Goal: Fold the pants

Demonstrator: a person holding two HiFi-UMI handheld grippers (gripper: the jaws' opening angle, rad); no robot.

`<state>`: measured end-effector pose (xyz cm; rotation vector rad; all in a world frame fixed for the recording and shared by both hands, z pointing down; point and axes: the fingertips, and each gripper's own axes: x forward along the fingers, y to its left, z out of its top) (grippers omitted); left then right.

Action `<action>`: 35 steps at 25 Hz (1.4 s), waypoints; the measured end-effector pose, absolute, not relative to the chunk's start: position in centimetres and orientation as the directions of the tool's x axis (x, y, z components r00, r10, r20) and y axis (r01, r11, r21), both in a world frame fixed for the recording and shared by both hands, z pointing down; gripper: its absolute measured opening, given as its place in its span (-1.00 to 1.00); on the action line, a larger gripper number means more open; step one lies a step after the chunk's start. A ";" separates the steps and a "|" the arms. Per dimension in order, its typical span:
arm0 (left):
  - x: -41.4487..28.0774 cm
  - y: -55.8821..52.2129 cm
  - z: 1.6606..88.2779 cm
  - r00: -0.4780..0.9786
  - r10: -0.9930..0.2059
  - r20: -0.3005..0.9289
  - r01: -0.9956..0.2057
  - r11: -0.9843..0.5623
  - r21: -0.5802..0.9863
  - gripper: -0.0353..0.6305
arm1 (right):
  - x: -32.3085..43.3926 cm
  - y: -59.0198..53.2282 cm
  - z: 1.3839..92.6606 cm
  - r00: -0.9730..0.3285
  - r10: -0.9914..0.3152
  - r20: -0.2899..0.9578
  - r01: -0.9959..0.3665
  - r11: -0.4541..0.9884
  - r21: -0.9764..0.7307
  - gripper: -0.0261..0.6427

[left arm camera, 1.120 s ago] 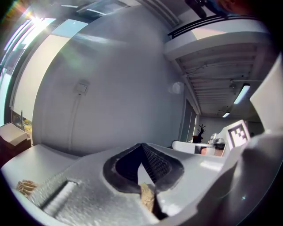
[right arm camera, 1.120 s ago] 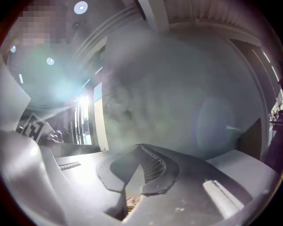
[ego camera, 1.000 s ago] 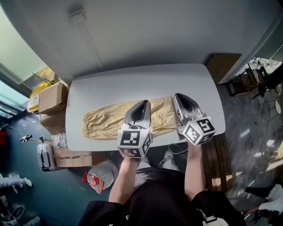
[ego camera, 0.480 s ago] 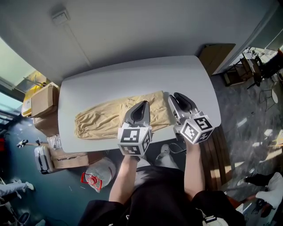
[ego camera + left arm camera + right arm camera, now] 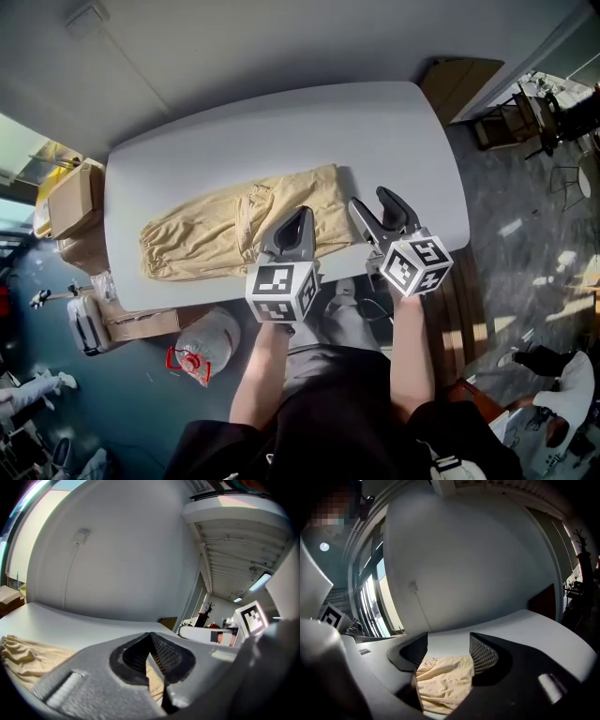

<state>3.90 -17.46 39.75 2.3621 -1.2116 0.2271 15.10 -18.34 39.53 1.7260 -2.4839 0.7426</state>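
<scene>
Head view: L tool [image 5: 304, 216] jaws together, R tool [image 5: 370, 200] jaws just opened wide, pants [image 5: 211, 230] beneath, ungripped.

Tan pants [image 5: 206, 234] on a pale grey table [image 5: 375, 131].

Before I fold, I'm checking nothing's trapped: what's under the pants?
Only the white table shows around the pants, which lie spread on it. Whatever sits directly beneath the fabric is covered, so I cannot rule out something thin.

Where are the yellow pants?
In the head view the pants lie on the grey table, left of middle near its front edge, their right end at the left gripper and right gripper.
</scene>
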 end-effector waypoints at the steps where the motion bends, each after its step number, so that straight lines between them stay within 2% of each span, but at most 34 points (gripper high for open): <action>1: 4.0 -17.4 40.6 0.594 -0.716 0.366 -0.802 -0.492 0.339 -0.88 | 15.2 -18.3 40.5 -0.387 -0.871 0.301 -0.889 0.266 -0.374 -0.05; 16: 3.0 -16.7 50.7 0.535 -0.647 0.543 -0.844 -0.394 0.363 -0.88 | 15.4 -15.2 53.9 -0.405 -0.733 0.547 -0.877 0.141 -0.460 -0.06; 18: 2.6 -16.6 51.6 0.526 -0.639 0.561 -0.850 -0.386 0.358 -0.88 | 15.7 -14.8 55.3 -0.393 -0.722 0.570 -0.881 0.116 -0.459 -0.16; 29: 1.7 -14.8 53.7 0.513 -0.617 0.597 -0.858 -0.362 0.364 -0.88 | 14.0 -13.6 60.4 -0.434 -0.615 0.658 -0.867 0.089 -0.490 -0.21; 35: 1.6 -14.6 53.8 0.504 -0.620 0.601 -0.864 -0.349 0.364 -0.88 | 13.7 -13.7 61.4 -0.400 -0.561 0.724 -0.897 0.078 -0.435 -0.54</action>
